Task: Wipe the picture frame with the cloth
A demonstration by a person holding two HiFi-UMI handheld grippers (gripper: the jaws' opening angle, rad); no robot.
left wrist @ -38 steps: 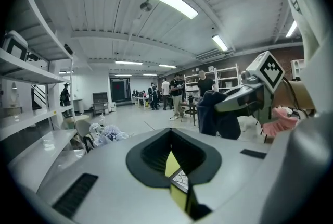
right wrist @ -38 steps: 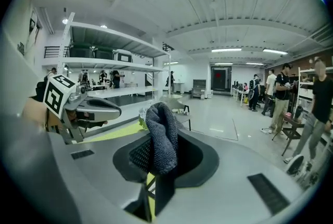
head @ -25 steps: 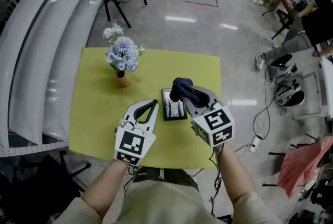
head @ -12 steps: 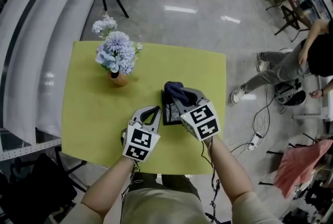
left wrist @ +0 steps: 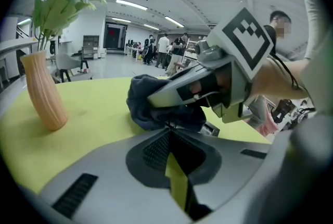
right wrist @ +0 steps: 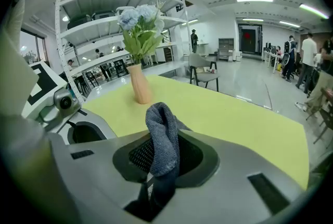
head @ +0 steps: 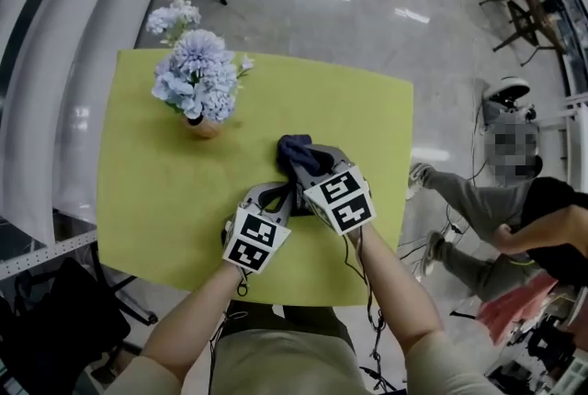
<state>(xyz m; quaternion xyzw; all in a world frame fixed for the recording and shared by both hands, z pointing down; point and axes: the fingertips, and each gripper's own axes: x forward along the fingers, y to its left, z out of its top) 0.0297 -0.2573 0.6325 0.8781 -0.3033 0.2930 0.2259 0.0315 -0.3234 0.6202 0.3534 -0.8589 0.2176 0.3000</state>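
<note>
The right gripper [head: 303, 162] is clenched on a dark blue-grey cloth [right wrist: 164, 139]. In the right gripper view the fabric is pinched between the two jaws and a fold of it stands up past their tips. In the head view that bundle sits near the centre of the frame, on the yellow-green tabletop [head: 156, 191], with the gripper's marker cube just below and right of it.

The left gripper [left wrist: 168, 129] has its jaws brought together with nothing seen between them, only the tabletop showing through the oval gap behind the tips. Those tips point straight at the cloth and lie right against the right gripper. In the head view the two grippers meet in a V just below centre.

The picture frame [left wrist: 212, 128] lies flat on the tabletop under the cloth and the right gripper. Only a dark corner with a pale inner edge peeks out at the right of the bundle in the left gripper view. The left gripper's tips seem to reach the frame's edge, though the contact is too hidden to be sure.

A tan vase [head: 204, 129] with pale blue flowers [head: 188, 76] stands upright in the upper left of the tabletop, well apart from the grippers. A seated person [head: 514, 191] is at the right edge on the glossy floor.
</note>
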